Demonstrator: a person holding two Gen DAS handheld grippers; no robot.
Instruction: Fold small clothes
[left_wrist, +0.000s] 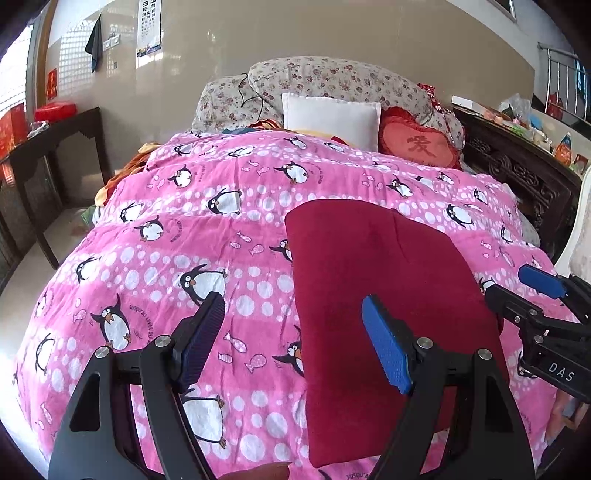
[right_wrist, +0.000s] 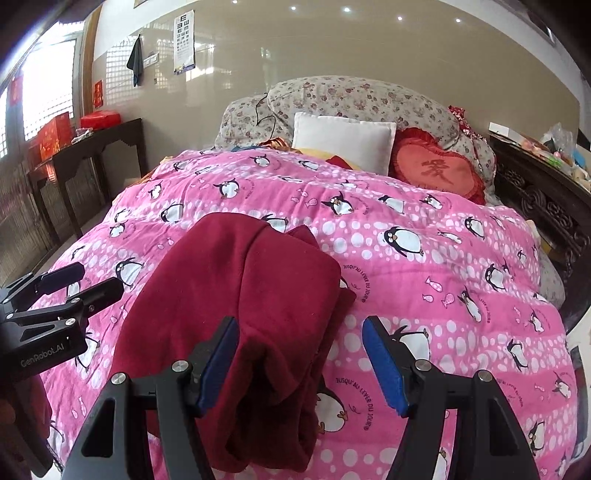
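A dark red garment (left_wrist: 373, 295) lies folded lengthwise on the pink penguin blanket (left_wrist: 192, 229); it also shows in the right wrist view (right_wrist: 243, 295). My left gripper (left_wrist: 295, 339) is open and empty, hovering over the garment's left edge near the bed's front. My right gripper (right_wrist: 299, 362) is open and empty above the garment's near right edge, where the folded layers bunch. The right gripper also shows in the left wrist view (left_wrist: 524, 291) beside the garment's right side. The left gripper also shows in the right wrist view (right_wrist: 77, 288) to the garment's left.
A white pillow (left_wrist: 330, 118), a red heart cushion (left_wrist: 421, 144) and floral bedding (left_wrist: 332, 81) lie at the bed's head. A dark side table (left_wrist: 48, 147) with red boxes stands left. A carved dark cabinet (left_wrist: 524, 177) with clutter stands right.
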